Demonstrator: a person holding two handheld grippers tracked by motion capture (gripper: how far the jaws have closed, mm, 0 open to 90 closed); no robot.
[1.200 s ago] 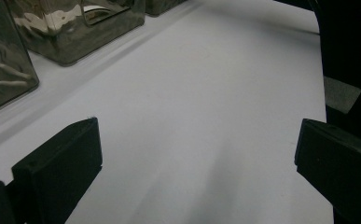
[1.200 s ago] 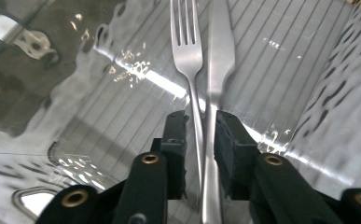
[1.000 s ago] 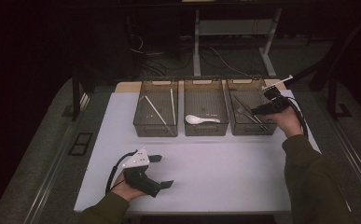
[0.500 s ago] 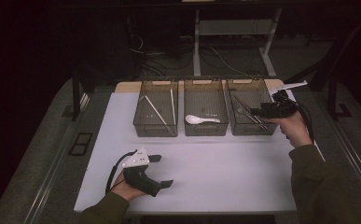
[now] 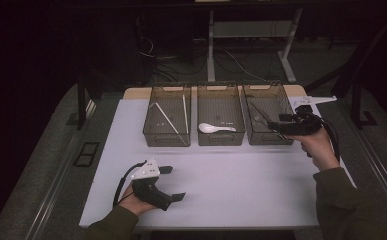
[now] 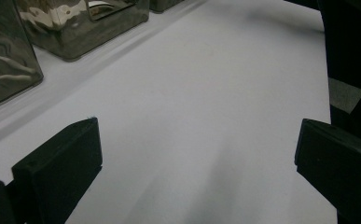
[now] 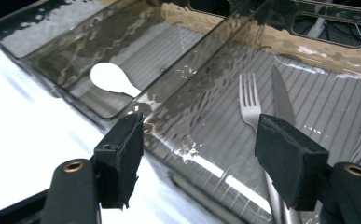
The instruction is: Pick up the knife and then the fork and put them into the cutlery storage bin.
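Three clear bins stand in a row at the back of the white table (image 5: 241, 185). The right bin (image 5: 271, 139) holds a metal fork (image 7: 250, 102) and a knife (image 7: 281, 98), both lying flat. My right gripper (image 5: 277, 123) hovers over that bin's near right part. Its jaws (image 7: 201, 125) have just been opening and stand open with nothing between them; the fork handle lies below. My left gripper (image 5: 175, 183) rests on the table at the front left, open (image 6: 199, 128) and holding nothing.
The middle bin (image 5: 220, 141) holds a white spoon (image 5: 213, 128), which the right gripper view also catches as a white spoon (image 7: 110, 77). Two chopsticks (image 5: 168, 120) lie in the left bin (image 5: 165, 141). Dark floor and desk legs lie beyond the table.
The right gripper has drawn back to the right and a little nearer the person, away from the bin's middle. Its jaws stand wider. The left hand has stayed put.
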